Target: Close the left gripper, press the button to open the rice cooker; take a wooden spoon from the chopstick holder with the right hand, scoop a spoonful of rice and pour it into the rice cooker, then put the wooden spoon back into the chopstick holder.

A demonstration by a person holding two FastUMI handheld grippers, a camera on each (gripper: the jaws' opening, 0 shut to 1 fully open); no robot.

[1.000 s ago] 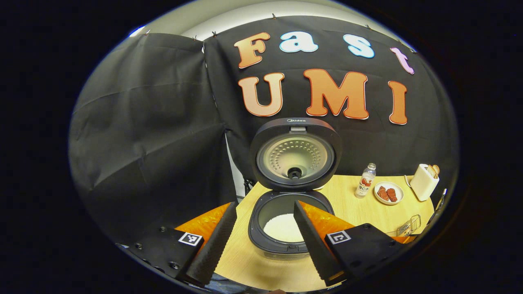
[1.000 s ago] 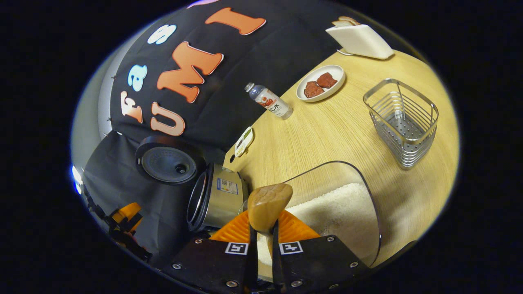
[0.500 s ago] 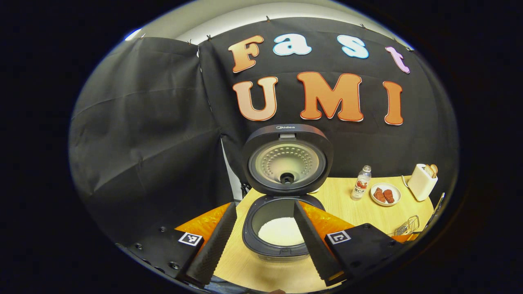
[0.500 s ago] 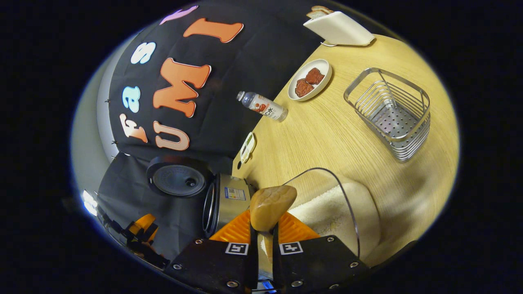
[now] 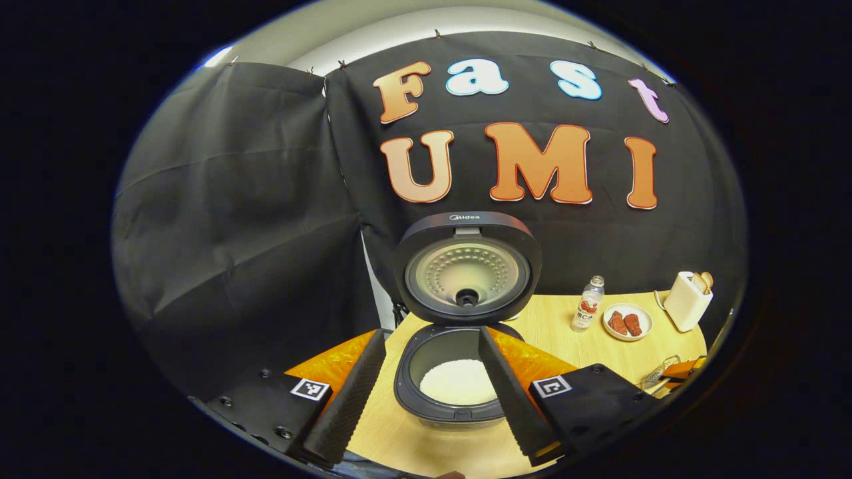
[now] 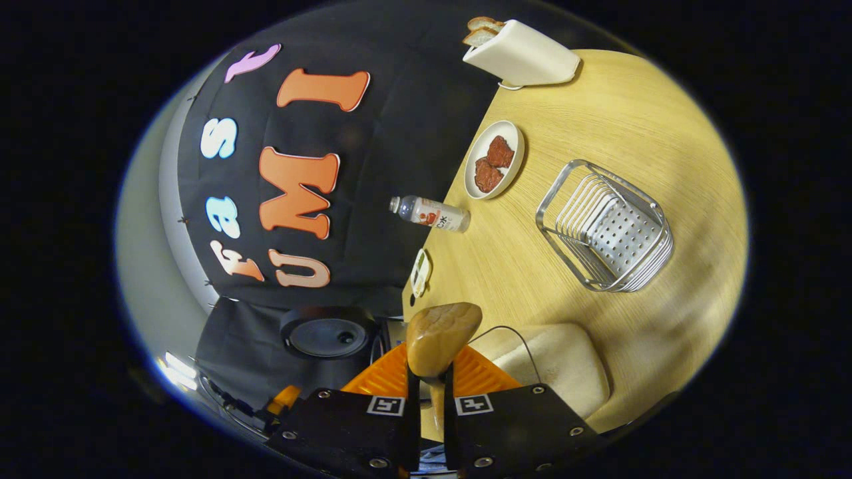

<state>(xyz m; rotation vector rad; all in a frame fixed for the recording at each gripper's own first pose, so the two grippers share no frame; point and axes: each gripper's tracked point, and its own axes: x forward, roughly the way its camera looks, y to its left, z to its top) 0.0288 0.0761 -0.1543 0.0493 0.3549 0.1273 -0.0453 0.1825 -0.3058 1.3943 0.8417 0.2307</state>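
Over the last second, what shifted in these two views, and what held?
The right gripper has rolled and swung: the metal basket, plate and toaster slid round in its view, and the rice container dropped lower. It stays clamped on the wooden spoon. The left gripper drew back slightly, still open. The rice cooker stays open with rice inside.

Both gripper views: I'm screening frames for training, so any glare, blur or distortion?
Left gripper view: sharp, evenly lit, fisheye bowing the table edge; rice cooker crisp. Right gripper view: strongly tilted, soft shadows beside the chopstick holder, wooden spoon sharp, glare at the lower left.
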